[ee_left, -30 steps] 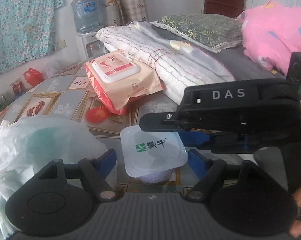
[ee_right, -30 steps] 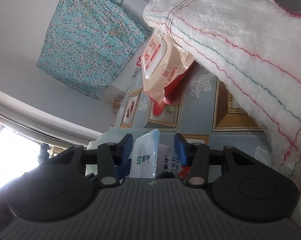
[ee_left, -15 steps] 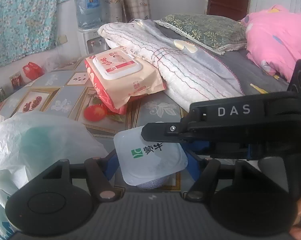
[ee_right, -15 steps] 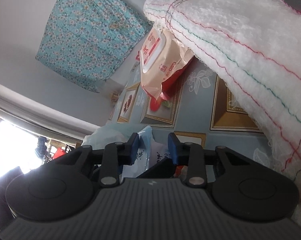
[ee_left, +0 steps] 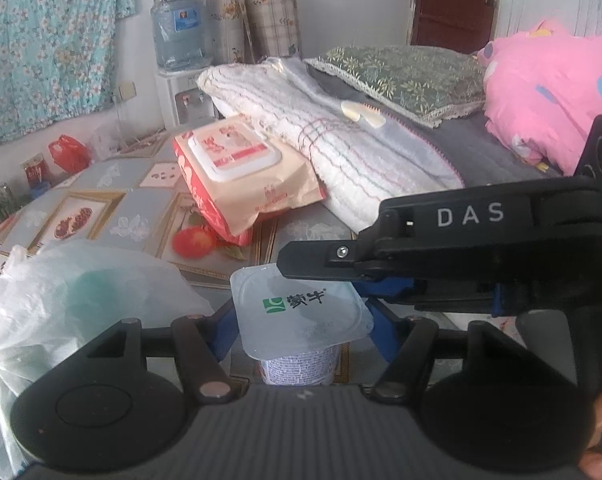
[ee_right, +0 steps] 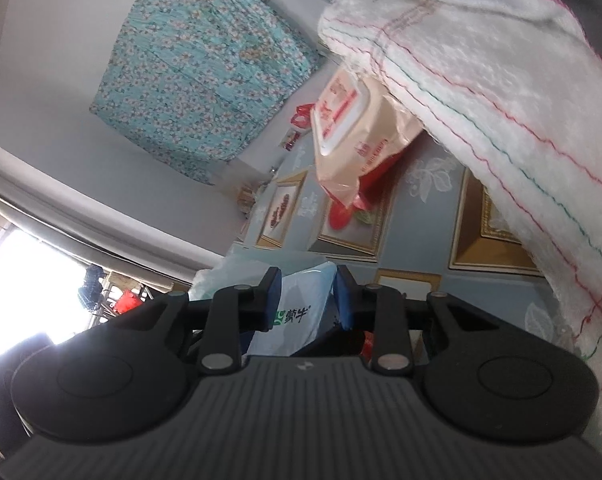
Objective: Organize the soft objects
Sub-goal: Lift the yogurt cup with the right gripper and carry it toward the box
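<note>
A yogurt cup with a white foil lid and green logo sits between the blue pads of my left gripper, which is shut on its body. My right gripper, turned on its side, reaches in from the right; its body crosses the left wrist view. Its blue pads close on the lid's edge. A wet-wipes pack lies further back, leaning on a folded white blanket.
A crumpled white plastic bag lies at the left. The patterned tablecloth covers the surface. A green pillow and pink plush lie on the bed at right. A water dispenser stands behind.
The right gripper has narrowed from wide open onto the lid's edge. The left gripper has closed in on the cup and both views shifted slightly.
</note>
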{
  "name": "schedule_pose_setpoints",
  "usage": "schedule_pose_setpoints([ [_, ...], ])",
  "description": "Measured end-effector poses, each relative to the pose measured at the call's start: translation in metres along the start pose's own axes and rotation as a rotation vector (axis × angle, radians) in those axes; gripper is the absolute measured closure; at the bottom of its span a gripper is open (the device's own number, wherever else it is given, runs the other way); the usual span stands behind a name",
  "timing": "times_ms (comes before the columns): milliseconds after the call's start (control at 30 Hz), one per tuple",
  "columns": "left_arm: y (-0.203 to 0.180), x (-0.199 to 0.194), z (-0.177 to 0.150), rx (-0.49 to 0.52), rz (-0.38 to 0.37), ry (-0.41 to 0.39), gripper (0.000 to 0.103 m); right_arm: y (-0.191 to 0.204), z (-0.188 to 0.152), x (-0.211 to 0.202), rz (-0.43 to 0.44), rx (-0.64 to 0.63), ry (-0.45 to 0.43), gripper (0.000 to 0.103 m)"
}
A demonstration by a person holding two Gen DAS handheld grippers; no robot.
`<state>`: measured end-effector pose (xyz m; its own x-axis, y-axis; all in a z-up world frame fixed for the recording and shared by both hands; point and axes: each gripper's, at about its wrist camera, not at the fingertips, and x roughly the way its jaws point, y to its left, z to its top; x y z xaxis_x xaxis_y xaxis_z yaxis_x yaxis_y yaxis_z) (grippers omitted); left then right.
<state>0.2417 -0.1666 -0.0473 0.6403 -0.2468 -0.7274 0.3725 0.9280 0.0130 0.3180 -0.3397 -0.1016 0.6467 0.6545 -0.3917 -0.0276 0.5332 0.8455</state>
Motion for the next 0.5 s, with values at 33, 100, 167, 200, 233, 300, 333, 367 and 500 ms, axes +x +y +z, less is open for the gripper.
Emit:
schedule_pose_setpoints([
  [33,0.000,-0.004,0.001,0.002,0.002,-0.007,0.036,0.003,0.000,-0.002,0.005,-0.006,-0.003,0.076],
  [100,-0.001,-0.011,0.002,0.005,0.006,-0.021,0.036,0.009,0.001,-0.007,0.013,-0.016,-0.008,0.076],
  [167,0.001,-0.020,0.004,0.003,0.010,-0.037,0.036,0.017,0.002,-0.011,0.027,-0.028,-0.014,0.076],
  [200,0.002,-0.025,0.006,-0.001,0.012,-0.044,0.036,0.020,0.001,-0.013,0.033,-0.033,-0.016,0.076],
  [233,0.004,-0.029,0.007,-0.003,0.014,-0.051,0.036,0.025,0.002,-0.014,0.040,-0.039,-0.017,0.076],
  [300,0.007,-0.037,0.011,-0.008,0.018,-0.061,0.036,0.034,0.004,-0.016,0.053,-0.052,-0.018,0.076],
  [333,0.009,-0.041,0.013,-0.014,0.022,-0.066,0.036,0.039,0.004,-0.017,0.058,-0.057,-0.018,0.076],
  [367,0.012,-0.045,0.015,-0.019,0.027,-0.071,0.036,0.045,0.005,-0.017,0.064,-0.066,-0.015,0.076],
  [500,0.024,-0.065,0.025,-0.033,0.066,-0.099,0.036,0.073,0.008,-0.014,0.093,-0.101,-0.001,0.076],
])
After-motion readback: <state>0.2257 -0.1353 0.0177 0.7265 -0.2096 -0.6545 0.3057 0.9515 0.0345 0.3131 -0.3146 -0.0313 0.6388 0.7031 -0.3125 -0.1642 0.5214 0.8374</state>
